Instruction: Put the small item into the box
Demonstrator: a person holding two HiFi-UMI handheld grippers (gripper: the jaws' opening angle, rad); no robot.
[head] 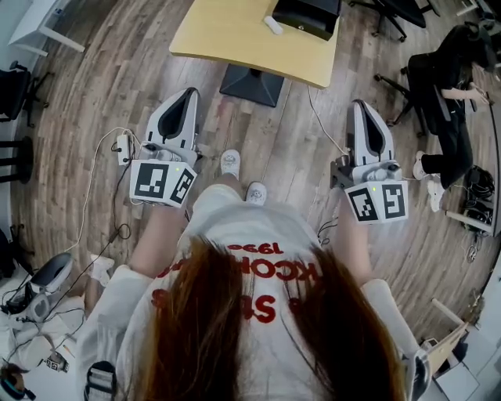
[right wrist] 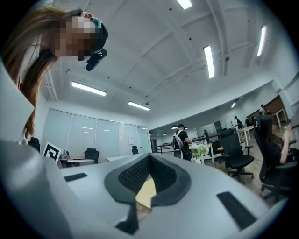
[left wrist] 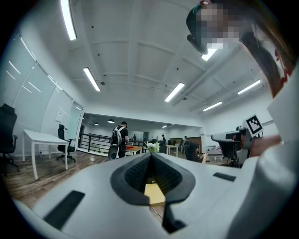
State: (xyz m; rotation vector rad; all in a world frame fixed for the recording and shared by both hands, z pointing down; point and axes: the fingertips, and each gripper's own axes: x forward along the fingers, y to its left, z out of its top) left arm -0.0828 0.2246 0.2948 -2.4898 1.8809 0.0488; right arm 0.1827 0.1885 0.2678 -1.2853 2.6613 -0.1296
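The left tongs [head: 190,94] and the right tongs [head: 360,106] have light grey shells with black inner pads. Each marker cube [head: 163,182] carries black square patterns on white faces. The desk [head: 235,39] has a pale yellow wood top over a black base [head: 250,84]. The box [head: 307,16] is black; the small item [head: 273,25] is white. The floor [head: 86,102] shows grey-brown planks. The shirt [head: 235,227] is white with red lettering. The shoes [head: 230,161] are white.

White T-shirt [head: 250,235] with red lettering, long reddish-brown hair [head: 196,329] over it, white shoes [head: 229,162], and the left gripper [head: 191,92] and right gripper [head: 360,103] are pale grey shells with black lining, each bearing a black-and-white marker cube [head: 162,182].
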